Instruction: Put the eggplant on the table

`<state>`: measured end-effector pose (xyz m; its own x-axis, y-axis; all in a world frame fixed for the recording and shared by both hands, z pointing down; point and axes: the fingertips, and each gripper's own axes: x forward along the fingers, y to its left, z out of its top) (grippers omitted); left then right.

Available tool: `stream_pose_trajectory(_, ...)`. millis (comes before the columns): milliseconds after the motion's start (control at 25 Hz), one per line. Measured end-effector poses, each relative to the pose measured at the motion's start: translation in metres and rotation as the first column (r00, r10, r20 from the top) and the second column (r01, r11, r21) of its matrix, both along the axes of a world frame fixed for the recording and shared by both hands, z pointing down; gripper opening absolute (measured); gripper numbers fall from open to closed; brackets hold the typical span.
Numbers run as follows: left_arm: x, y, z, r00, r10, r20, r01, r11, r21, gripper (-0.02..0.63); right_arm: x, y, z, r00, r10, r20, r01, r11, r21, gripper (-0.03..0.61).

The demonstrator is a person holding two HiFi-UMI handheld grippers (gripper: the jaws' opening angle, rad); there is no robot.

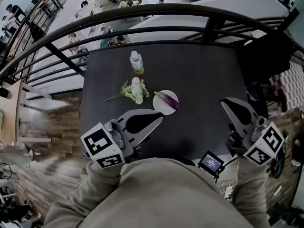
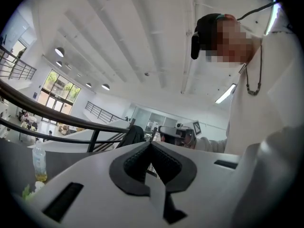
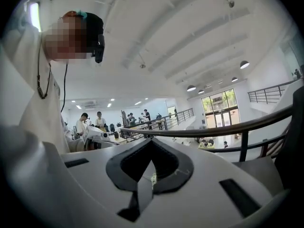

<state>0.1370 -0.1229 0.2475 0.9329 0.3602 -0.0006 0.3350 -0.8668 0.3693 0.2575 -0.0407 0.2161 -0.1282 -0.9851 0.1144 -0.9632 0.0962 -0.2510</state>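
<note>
My left claw point(image 1: 159, 118) and right claw point(image 1: 223, 101) are closed and empty, the purple eggplant point(image 1: 169, 100) on a round white plate point(image 1: 160, 108) ahead, nearer the left

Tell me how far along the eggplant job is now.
Done: nothing yet; the eggplant lies on the plate. In hand: nothing; the left hand-held gripper and the right hand-held gripper are shut, empty, well short of the plate. Left: grasp the eggplant and set it on the bare table.
</note>
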Motion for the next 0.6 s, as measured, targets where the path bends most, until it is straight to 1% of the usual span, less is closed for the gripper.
stream_pose_trajectory(120, 0.016, 0.002, -0.009, 0.999, 0.033, -0.015, -0.033, 0.999, 0.001, 0.005, 0.004, 0.006, -0.020, 0.999, 0.034, -0.006, -0.034, 0.999, 0.026, 0.014)
stream_pose_trajectory(240, 0.029, 0.006, -0.021, 0.998, 0.060, -0.036, -0.060, 0.998, -0.002, 0.005, 0.008, 0.005, -0.026, 0.999, 0.054, -0.009, -0.054, 0.998, 0.023, 0.014)
stream_pose_trajectory(440, 0.031, 0.010, -0.021, 0.996, 0.070, -0.048, -0.070, 0.998, 0.006, 0.005, 0.003, 0.005, -0.021, 0.998, 0.053, -0.013, -0.053, 0.998, 0.021, 0.014)
stream_pose_trajectory(600, 0.030, 0.005, -0.013, 0.998, 0.057, -0.034, -0.057, 0.998, -0.006, 0.005, 0.004, 0.001, -0.015, 0.999, 0.045, -0.006, -0.045, 0.999, 0.007, 0.014)
